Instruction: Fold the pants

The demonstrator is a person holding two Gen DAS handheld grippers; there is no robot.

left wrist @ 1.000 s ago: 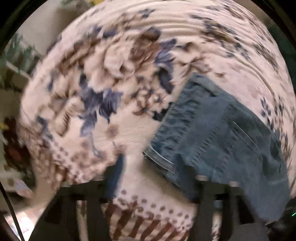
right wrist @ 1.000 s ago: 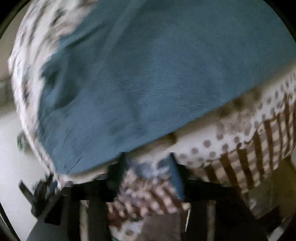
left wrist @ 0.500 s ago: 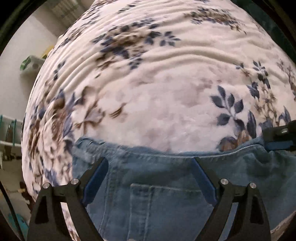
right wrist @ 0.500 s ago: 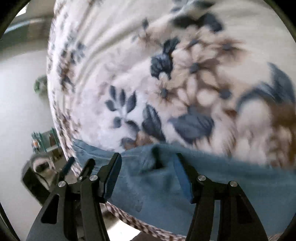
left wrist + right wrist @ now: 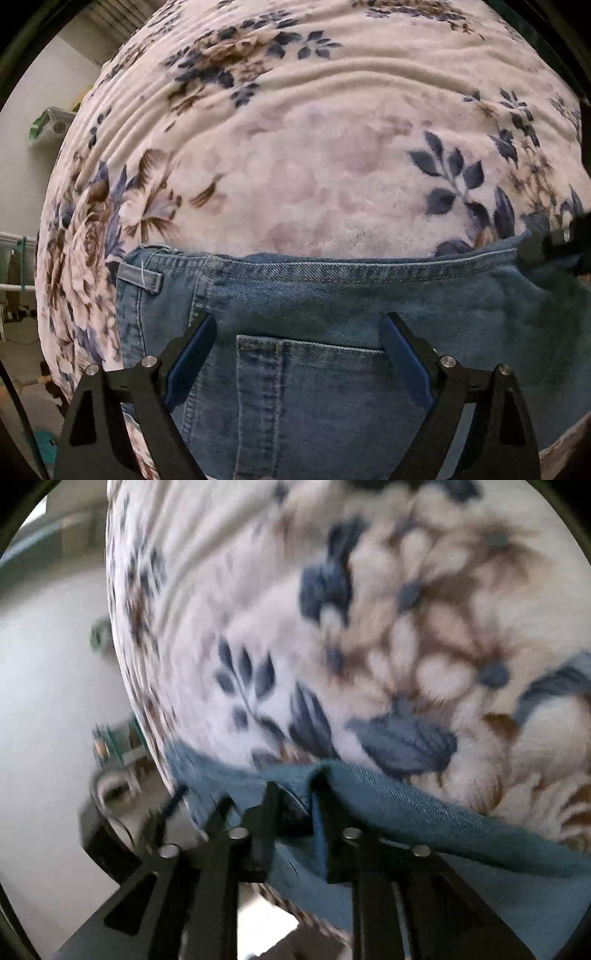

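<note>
Blue denim pants (image 5: 332, 295) lie on a floral blanket, waistband away from me, back pocket between my fingers. My left gripper (image 5: 297, 328) is open, hovering over the pants just below the waistband, holding nothing. My right gripper (image 5: 295, 797) is shut on the waistband edge of the pants (image 5: 406, 805), which bunches between its fingers. The right gripper also shows at the right edge of the left wrist view (image 5: 554, 245), at the waistband's right end.
The cream blanket with blue and brown flowers (image 5: 314, 147) covers the bed beyond the pants. Its left edge drops to a pale wall and floor with a green shelf (image 5: 51, 122). Small clutter (image 5: 110, 738) sits beside the bed.
The right gripper has closed on the waistband edge. The left gripper has moved slightly closer over the pants and stays open.
</note>
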